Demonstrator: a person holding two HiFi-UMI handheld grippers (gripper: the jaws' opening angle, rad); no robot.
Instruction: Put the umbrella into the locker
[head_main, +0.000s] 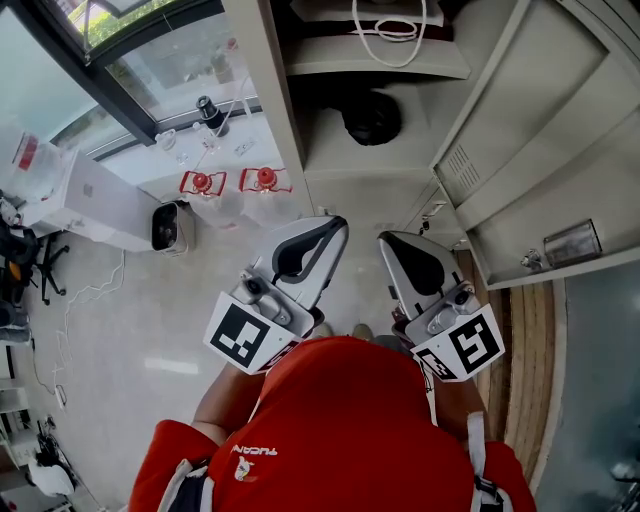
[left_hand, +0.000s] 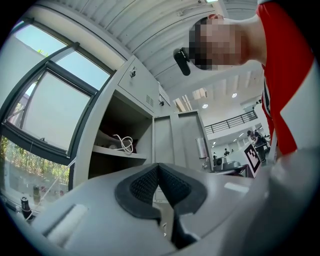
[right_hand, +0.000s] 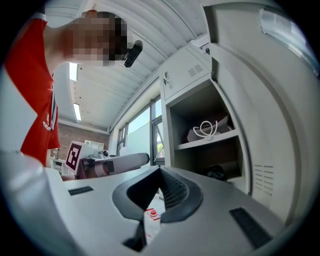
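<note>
The grey locker (head_main: 290, 120) stands open ahead of me. A black bundled thing, which looks like the folded umbrella (head_main: 372, 117), lies in its lower compartment; the right gripper view shows it under the shelf (right_hand: 216, 171). My left gripper (head_main: 335, 226) and right gripper (head_main: 386, 240) are held side by side close to my red shirt, both pointing at the locker and well short of it. In the left gripper view the left gripper (left_hand: 159, 169) has its pads together with nothing between them. The right gripper (right_hand: 161, 174) is likewise shut and empty.
The locker door (head_main: 540, 150) hangs open at the right. A coiled white cable (head_main: 395, 25) lies on the upper shelf. On the floor to the left are two red-capped bottles (head_main: 203, 183), a white box (head_main: 95, 200) and a small white device (head_main: 167, 228) beneath the window.
</note>
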